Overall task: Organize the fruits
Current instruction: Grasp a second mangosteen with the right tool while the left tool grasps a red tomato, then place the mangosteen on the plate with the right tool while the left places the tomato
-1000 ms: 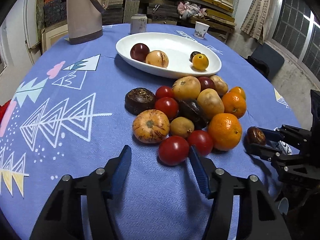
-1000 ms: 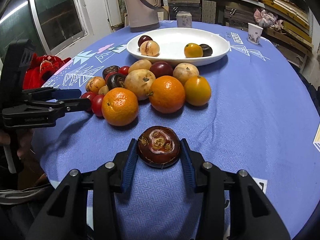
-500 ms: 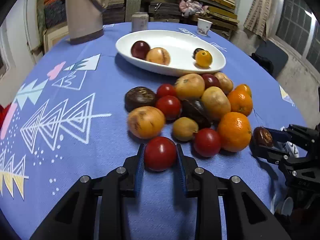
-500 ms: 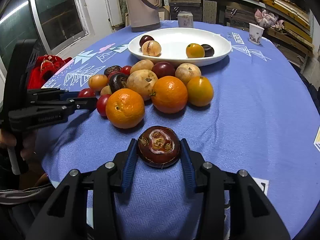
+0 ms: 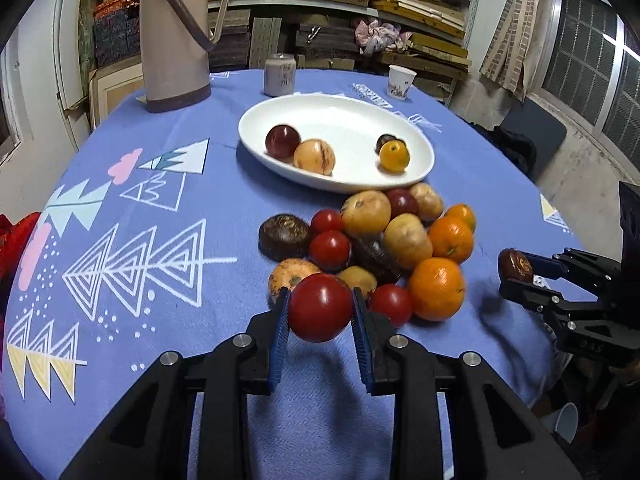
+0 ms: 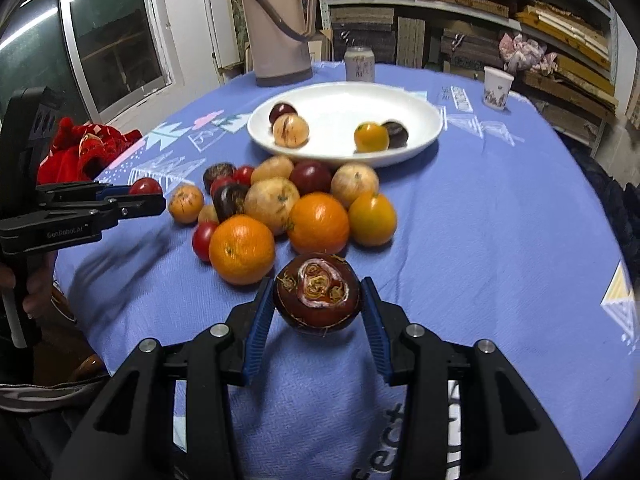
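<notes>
Left gripper (image 5: 320, 312) is clamping a red tomato (image 5: 320, 307), its blue pads squeezing both sides; the shadow beneath suggests the fruit is hanging just clear of the tablecloth (image 5: 120, 320) near its front edge. Right gripper (image 6: 318, 306) is pinching a dark brown fruit (image 6: 317, 299), scarred face up, likewise by its flanks so it cannot roll. Both are probably heading for the white dish (image 5: 424, 148) toward the far edge, which is holding four fruits. The loose pile (image 6: 280, 204) is lying just beside the dish's near rim. A thermos (image 5: 176, 32) is standing at the far-left edge; cluttered shelves are lining the room behind.
</notes>
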### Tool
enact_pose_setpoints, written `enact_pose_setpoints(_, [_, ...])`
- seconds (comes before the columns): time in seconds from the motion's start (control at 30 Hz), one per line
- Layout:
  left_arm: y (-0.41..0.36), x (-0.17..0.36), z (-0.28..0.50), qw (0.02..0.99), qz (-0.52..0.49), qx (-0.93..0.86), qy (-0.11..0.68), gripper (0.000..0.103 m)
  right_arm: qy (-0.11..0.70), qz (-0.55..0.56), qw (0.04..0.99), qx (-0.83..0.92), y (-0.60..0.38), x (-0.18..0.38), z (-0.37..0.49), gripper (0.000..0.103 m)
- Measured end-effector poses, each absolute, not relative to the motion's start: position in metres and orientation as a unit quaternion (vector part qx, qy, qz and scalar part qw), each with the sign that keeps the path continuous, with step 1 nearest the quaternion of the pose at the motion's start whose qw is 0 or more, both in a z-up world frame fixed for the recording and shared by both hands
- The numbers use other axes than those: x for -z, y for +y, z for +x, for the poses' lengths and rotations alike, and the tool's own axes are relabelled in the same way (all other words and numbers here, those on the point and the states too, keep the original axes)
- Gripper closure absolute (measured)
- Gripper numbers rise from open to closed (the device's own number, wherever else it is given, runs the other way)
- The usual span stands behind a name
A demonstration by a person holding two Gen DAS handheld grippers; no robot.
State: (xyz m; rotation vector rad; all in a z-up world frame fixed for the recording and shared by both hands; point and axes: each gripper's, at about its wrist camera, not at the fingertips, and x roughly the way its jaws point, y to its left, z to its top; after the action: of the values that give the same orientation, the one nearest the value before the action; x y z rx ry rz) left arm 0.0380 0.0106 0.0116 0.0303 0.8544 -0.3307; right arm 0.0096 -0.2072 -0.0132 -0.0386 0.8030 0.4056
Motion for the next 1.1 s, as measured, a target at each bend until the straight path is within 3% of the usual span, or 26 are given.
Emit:
enact_pose_setpoints(0.6, [-0.006, -0.043, 0.106, 0.907, 0.026, 0.155, 0.391, 0.073, 0.337, -0.006, 0.92, -0.202, -0.212, -0.052, 0.084, 0.061])
enact_pose_setpoints(1.1, [-0.026, -0.029, 0.2, 0.897, 0.016, 0.142, 0.419, 0.073, 0.398, 0.017, 0.894, -0.203, -0.183, -0.027, 0.192, 0.061])
